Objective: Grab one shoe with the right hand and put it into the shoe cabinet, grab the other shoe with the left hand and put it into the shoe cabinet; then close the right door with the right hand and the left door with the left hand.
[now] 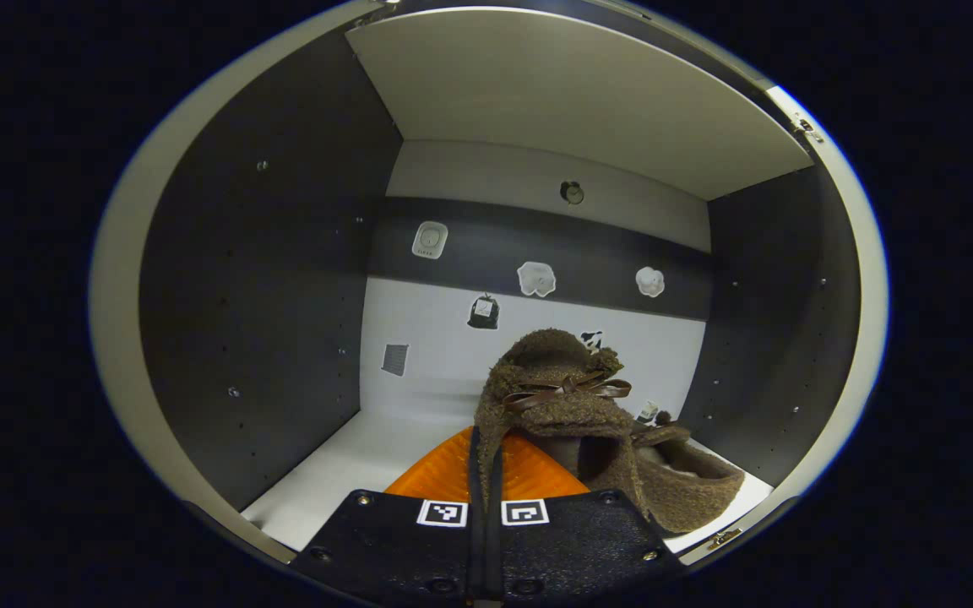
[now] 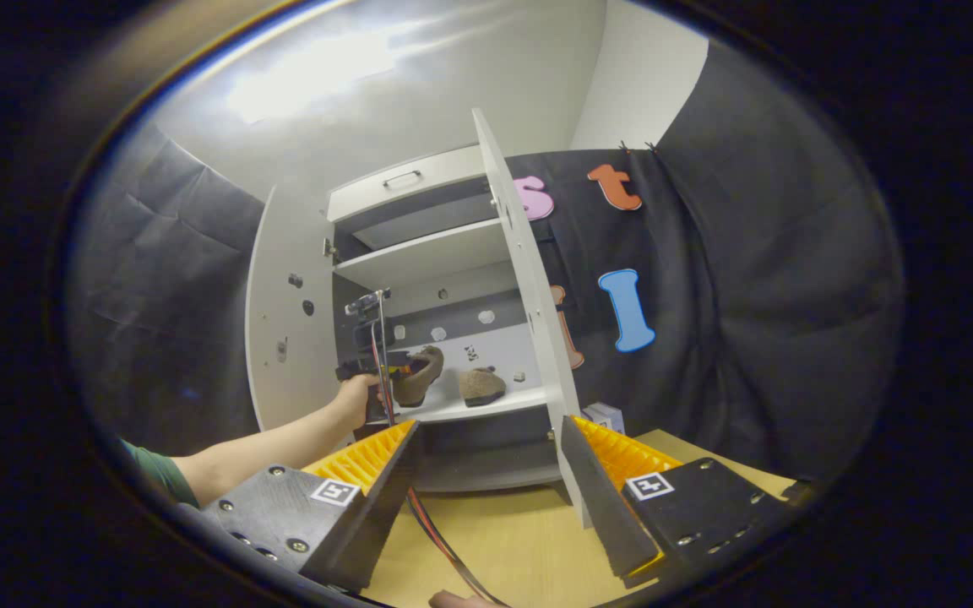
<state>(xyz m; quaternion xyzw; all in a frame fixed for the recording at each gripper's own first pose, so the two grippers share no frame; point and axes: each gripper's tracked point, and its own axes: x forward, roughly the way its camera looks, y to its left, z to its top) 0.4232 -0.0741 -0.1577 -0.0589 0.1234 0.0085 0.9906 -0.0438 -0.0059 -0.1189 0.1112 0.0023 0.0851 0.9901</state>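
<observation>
second shoe step in hand: left gripper (image 1: 484, 485) clenched on brown shoe (image 1: 558, 397), held inside shoe cabinet (image 2: 444, 253) apparently just above shelf (image 1: 351, 473) beside other shoe (image 2: 482, 386); right gripper (image 2: 486, 473) released, idle over worktop (image 2: 503, 532); next: lower, release, withdraw, then close doors.

Dark cloth (image 2: 757, 279) drapes the booth beneath a pale ceiling (image 2: 385, 93), with a light wooden floor (image 2: 503, 532).

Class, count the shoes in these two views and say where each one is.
2. One shoe is held in the left gripper at the cabinet shelf; the other shoe rests on that shelf, to its right.
</observation>
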